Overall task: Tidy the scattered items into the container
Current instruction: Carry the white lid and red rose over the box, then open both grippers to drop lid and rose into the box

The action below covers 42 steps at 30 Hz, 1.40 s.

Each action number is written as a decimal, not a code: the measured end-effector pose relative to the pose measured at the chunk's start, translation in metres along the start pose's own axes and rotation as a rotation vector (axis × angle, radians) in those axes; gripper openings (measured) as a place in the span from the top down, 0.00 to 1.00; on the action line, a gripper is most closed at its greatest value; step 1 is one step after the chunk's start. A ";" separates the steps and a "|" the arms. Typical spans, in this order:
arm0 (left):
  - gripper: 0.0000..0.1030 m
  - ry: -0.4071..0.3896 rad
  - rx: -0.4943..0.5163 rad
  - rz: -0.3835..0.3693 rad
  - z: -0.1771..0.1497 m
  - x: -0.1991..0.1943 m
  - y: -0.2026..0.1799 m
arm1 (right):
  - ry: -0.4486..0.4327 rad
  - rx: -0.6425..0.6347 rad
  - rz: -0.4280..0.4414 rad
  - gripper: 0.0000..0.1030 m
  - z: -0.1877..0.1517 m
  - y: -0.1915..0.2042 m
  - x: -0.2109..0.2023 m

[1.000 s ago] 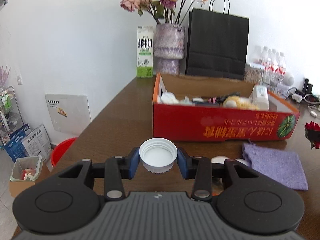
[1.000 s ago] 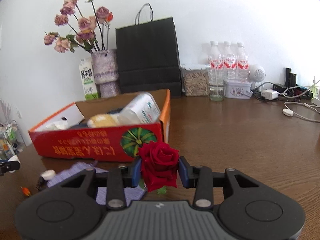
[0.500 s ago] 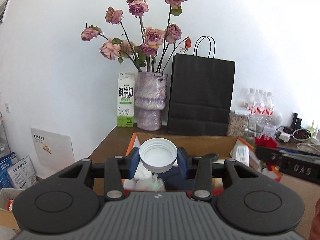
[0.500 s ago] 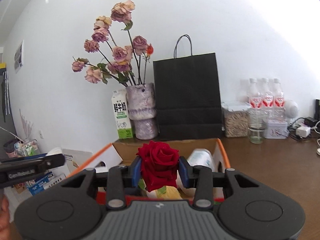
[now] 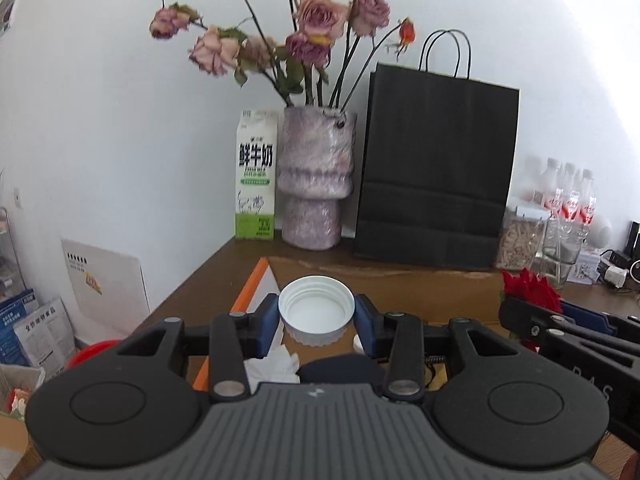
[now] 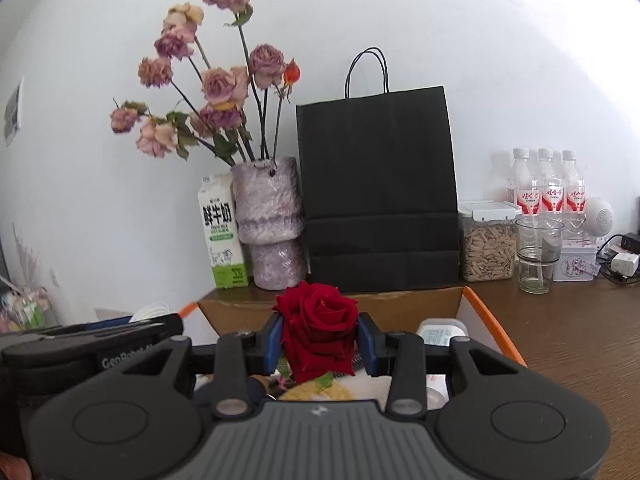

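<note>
My left gripper (image 5: 317,316) is shut on a white jar lid (image 5: 316,309), open side up, and hangs over the left part of the cardboard box (image 5: 256,284). Under it lie a crumpled white tissue (image 5: 272,366) and a dark item (image 5: 340,366). My right gripper (image 6: 319,340) is shut on a red rose head (image 6: 316,328) above the same box (image 6: 492,332), whose orange rim shows at the right. A white bottle (image 6: 440,330) and something yellow (image 6: 316,392) lie inside. In the left wrist view the right gripper (image 5: 516,312) with the rose (image 5: 528,286) appears at the right.
At the back against the wall stand a milk carton (image 5: 256,184), a purple vase of dried roses (image 5: 316,184) and a black paper bag (image 5: 436,172). A jar of seeds (image 6: 488,244), a glass (image 6: 538,256), water bottles (image 6: 550,188) and cables are to the right. Brown table (image 6: 580,336) lies right of the box.
Both grippers moved forward and slightly up, from in front of the box to over its open top. The lid and the rose stayed gripped. The purple cloth dropped out of view.
</note>
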State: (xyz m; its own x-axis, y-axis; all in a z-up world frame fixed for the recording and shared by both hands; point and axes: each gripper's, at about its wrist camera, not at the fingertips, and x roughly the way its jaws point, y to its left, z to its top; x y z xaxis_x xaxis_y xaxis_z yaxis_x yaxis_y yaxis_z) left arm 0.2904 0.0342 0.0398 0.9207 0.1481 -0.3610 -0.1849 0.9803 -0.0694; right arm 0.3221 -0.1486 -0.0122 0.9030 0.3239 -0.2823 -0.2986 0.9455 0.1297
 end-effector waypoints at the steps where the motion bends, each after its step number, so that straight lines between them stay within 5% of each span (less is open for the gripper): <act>1: 0.60 -0.001 -0.003 -0.002 -0.001 0.000 0.001 | 0.007 -0.004 -0.001 0.64 -0.002 0.000 0.001; 30: 0.60 -0.007 0.046 -0.001 -0.017 -0.003 -0.007 | 0.003 -0.050 -0.010 0.63 -0.014 0.003 -0.009; 33: 0.59 -0.013 0.042 0.019 -0.018 -0.004 -0.007 | 0.007 -0.050 -0.018 0.57 -0.014 0.003 -0.009; 35: 0.32 -0.038 0.029 0.064 -0.018 -0.007 -0.005 | 0.003 -0.054 -0.036 0.20 -0.015 0.003 -0.010; 38: 0.00 -0.084 -0.004 0.105 -0.016 -0.012 0.000 | -0.046 -0.043 -0.083 0.10 -0.014 0.001 -0.016; 42: 0.00 -0.096 -0.045 0.101 -0.015 -0.015 0.006 | -0.068 -0.020 -0.077 0.00 -0.013 -0.002 -0.019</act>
State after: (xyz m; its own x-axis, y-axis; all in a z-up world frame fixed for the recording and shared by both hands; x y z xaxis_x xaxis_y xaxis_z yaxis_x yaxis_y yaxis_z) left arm 0.2704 0.0363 0.0307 0.9250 0.2594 -0.2775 -0.2914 0.9532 -0.0802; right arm 0.3016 -0.1563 -0.0199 0.9423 0.2475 -0.2252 -0.2326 0.9683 0.0909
